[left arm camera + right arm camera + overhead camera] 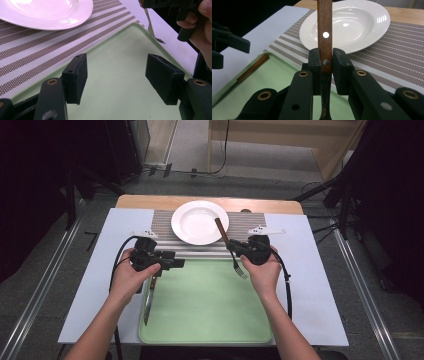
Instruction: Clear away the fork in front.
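Fork (233, 251) hung clamped by its wooden handle in the right gripper (239, 249), tines down over the far right corner of the green tray (210, 320), handle tip slanting up across the rim of the white plate (192, 217). Judging by this, the step in hand was carrying the fork off the tray to the striped mat (165, 227); the next move would call for laying it level beside the plate before release. A knife (149, 297) lay along the tray's left edge, apparently untouched. Above it the left gripper (176, 263) hovered, its jaws apart with nothing between them. Both forearms reached in over the worktop (310, 285), hands level.
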`<state>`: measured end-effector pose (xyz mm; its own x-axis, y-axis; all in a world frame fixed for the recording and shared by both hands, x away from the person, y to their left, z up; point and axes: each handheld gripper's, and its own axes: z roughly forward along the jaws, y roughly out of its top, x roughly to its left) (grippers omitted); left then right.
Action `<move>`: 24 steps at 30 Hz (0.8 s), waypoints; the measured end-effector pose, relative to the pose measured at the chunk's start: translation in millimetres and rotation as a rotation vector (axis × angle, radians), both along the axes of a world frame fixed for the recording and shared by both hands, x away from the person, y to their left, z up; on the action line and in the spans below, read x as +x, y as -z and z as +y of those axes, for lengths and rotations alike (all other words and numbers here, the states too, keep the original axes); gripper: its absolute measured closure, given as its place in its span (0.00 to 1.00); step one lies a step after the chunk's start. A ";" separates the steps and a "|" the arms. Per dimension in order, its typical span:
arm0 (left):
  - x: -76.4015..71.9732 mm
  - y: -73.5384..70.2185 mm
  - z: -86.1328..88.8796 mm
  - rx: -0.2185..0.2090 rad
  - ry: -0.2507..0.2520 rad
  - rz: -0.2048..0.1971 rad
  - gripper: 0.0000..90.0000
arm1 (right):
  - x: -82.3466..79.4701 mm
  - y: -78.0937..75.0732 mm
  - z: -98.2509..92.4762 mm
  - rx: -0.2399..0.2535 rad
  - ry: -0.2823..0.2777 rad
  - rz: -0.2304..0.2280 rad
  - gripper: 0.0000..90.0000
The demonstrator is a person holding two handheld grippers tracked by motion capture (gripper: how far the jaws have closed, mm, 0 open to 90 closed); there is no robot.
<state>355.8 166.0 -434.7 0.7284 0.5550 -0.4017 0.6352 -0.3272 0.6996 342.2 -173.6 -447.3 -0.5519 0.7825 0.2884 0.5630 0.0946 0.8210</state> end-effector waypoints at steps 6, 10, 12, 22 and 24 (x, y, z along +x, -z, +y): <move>3.6 -1.3 -6.9 -0.008 0.007 0.002 0.37 | -8.7 7.3 3.6 0.015 -0.007 0.012 0.85; 7.0 -1.9 -10.8 -0.020 0.004 0.016 0.37 | -16.1 9.9 6.1 0.005 -0.003 0.003 0.85; 8.9 -2.3 -13.0 -0.018 -0.001 0.022 0.37 | -19.8 12.3 7.2 0.022 0.000 0.000 0.85; 16.5 -10.5 -25.9 -0.027 -0.016 0.015 0.37 | -27.2 19.4 19.0 0.049 -0.025 -0.003 0.85; 17.8 -11.7 -27.4 -0.044 -0.019 0.018 0.37 | -27.6 20.5 21.4 0.048 -0.030 -0.001 0.85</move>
<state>373.6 138.6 -423.0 0.7103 0.5505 -0.4387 0.6535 -0.2842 0.7015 314.6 -152.2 -467.8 -0.5750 0.7510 0.3246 0.5594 0.0713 0.8259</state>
